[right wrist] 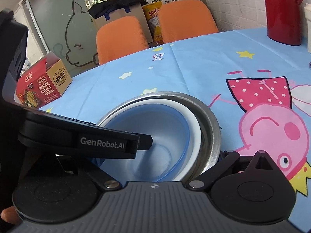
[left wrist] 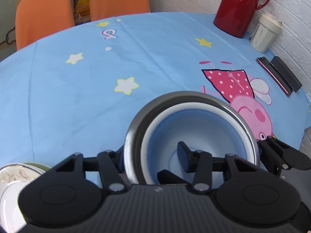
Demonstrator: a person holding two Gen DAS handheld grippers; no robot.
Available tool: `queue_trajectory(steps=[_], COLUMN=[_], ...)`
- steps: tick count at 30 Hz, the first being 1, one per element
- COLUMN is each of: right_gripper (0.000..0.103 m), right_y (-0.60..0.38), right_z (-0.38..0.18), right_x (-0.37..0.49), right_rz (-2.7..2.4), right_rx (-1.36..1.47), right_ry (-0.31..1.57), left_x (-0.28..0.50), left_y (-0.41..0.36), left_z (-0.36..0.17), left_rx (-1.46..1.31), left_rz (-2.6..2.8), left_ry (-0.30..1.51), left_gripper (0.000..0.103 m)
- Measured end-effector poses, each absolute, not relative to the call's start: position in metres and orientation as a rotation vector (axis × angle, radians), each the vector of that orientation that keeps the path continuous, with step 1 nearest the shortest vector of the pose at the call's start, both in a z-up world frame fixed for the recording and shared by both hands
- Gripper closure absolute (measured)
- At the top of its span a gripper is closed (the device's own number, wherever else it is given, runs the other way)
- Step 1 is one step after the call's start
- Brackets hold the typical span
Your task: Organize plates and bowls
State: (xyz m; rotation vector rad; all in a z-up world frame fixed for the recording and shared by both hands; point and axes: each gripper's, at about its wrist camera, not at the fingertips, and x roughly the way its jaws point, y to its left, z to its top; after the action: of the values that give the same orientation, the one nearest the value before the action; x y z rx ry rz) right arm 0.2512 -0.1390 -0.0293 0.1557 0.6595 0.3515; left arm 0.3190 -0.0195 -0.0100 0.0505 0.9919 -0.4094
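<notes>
Only left fingers (left wrist: 183, 151) visibly pinch the nested bowls (left wrist: 190, 124); right fingers (right wrist: 231, 156), half hidden, cannot be judged.

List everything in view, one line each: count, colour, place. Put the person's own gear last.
steel bowl: 1, silver, near table edge, outermost of a nest
white bowl: 1, white, inside the steel bowl
blue bowl: 1, blue, innermost
dishes: at least 2, white and green-rimmed, left view's lower left
jug: 1, red, far side by wall
cup: 1, cream, beside jug
chairs: 2, orange, behind table
snack box: 1, red and tan, table's left edge
paper bag: 1, brown, behind chairs
tablecloth: 1, light blue, stars and cartoon pig
left gripper: 1, black, shut on the nest's near wall, one finger inside
right gripper: 1, black, at steel bowl's right rim; grip unclear
</notes>
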Motion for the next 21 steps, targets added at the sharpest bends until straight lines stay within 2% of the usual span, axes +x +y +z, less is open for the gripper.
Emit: queue_trajectory(steps=[9,16,21], right_gripper=[0.015,0.015,0.015], right_y=[-0.134,-0.08,-0.03], right_z=[0.003,0.029,0.029], right_x=[0.244,0.228,0.217], right_rz=[0.339,0.486,0.61], right_rx=[0.13,0.1,0.094], right_ry=[0.593,0.529,0.546], left_x=[0.314,0.284,0.261], left_y=[-0.009,0.062,0.115], left_z=[0.03,0.064,0.06], left_rx=[0.031,0.01,-0.017], left_rz=[-0.41,-0.258,-0.141], left_ry=[0.916,0.863,0.869], left_gripper=[0.057,0.056,0.055])
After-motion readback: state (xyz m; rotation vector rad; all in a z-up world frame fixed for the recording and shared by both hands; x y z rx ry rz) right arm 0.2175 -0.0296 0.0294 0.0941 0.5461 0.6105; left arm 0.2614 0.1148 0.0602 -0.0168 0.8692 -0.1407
